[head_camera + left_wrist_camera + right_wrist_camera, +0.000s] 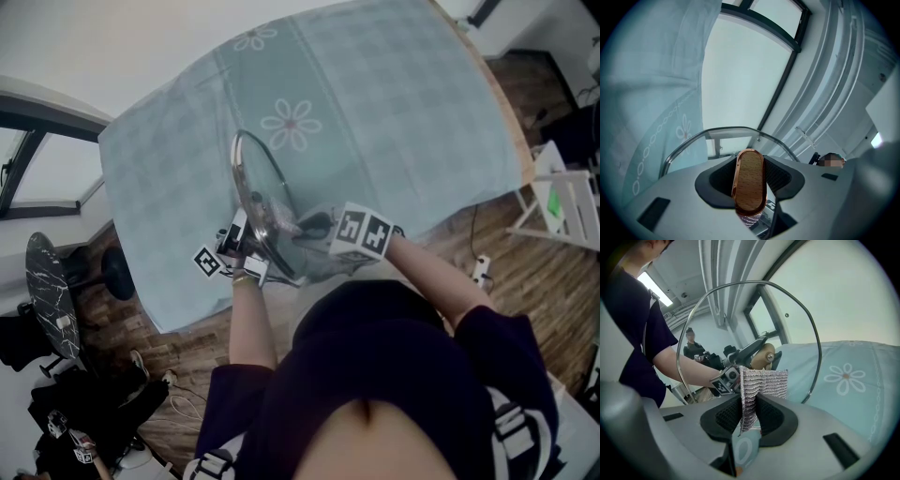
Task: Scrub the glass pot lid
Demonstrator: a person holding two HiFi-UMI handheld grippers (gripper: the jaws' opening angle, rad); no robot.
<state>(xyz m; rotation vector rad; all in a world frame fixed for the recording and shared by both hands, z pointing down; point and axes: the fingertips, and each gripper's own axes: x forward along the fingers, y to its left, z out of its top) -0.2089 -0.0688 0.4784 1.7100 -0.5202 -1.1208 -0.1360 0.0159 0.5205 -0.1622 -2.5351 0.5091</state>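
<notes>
The glass pot lid (265, 187) stands on edge above the near part of the table. Its wooden knob (750, 187) with a copper rim sits clamped between the jaws of my left gripper (242, 246), so the left gripper (751, 174) is shut on it. My right gripper (314, 225) faces the lid's inner side. In the right gripper view the right gripper (749, 416) is shut on a silver-grey scrub cloth (764, 385), which rises in front of the glass (754, 324). Whether the cloth touches the glass I cannot tell.
A pale blue tablecloth with daisies covers the table (394, 112). On the wooden floor stand a black stool (117, 272) and a marble side table (47, 281) at the left. A white rack (562, 202) and a power strip (481, 272) are at the right.
</notes>
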